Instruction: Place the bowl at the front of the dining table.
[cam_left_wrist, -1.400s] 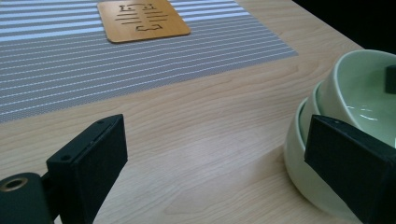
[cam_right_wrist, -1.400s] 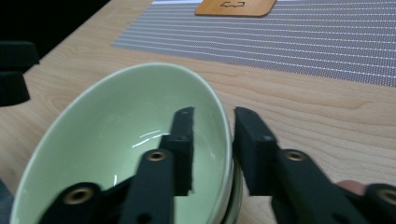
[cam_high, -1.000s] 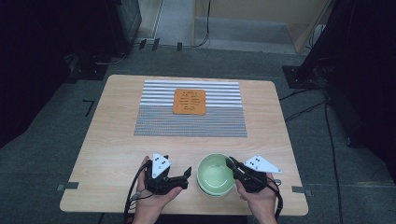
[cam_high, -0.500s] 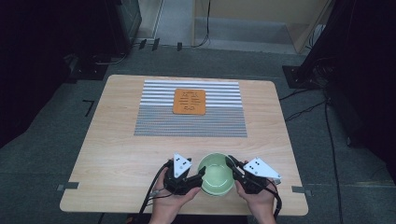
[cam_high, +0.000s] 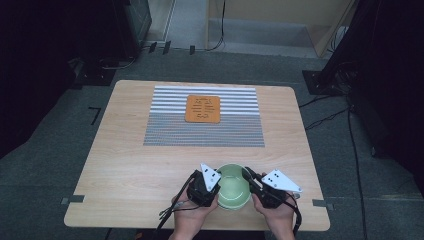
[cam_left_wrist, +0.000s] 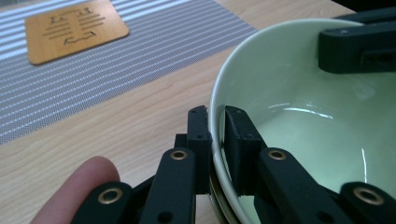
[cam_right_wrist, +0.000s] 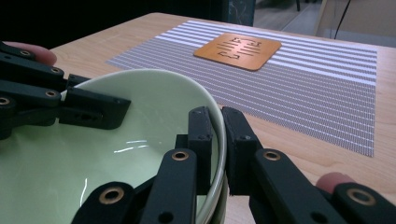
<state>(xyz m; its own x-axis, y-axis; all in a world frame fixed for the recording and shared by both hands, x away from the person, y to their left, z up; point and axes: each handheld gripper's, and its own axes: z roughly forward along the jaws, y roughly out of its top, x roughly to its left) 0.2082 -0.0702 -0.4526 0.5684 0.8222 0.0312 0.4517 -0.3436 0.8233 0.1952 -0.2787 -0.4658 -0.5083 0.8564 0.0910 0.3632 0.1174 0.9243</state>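
In the high view, a pale green bowl (cam_high: 232, 186) sits near the front edge of the wooden tabletop (cam_high: 125, 165), between the person's two hands. The left hand-held gripper (cam_high: 216, 181) meets the bowl's left rim and the right hand-held gripper (cam_high: 247, 176) meets its right rim. Farther back lies a striped grey-and-white placemat (cam_high: 205, 131), and an orange square coaster (cam_high: 202, 108) rests on the mat's far half.

In the left gripper view, the left hand-held gripper (cam_left_wrist: 217, 122) is clamped on the bowl (cam_left_wrist: 317, 130): one jaw stands outside the wall, the other inside, with the rim pinched between them. A fingertip (cam_left_wrist: 77, 186) shows at lower left. The other gripper's black jaw reaches over the far rim at upper right. The coaster (cam_left_wrist: 74, 29) lies on the placemat (cam_left_wrist: 116, 70) beyond.

In the right gripper view, the right hand-held gripper (cam_right_wrist: 218, 122) is likewise clamped on the bowl's (cam_right_wrist: 93, 177) rim, one jaw on each side of the wall. The left hand-held gripper (cam_right_wrist: 70, 93) grips the opposite rim at left. The coaster (cam_right_wrist: 238, 50) sits on the placemat (cam_right_wrist: 303, 88) behind.
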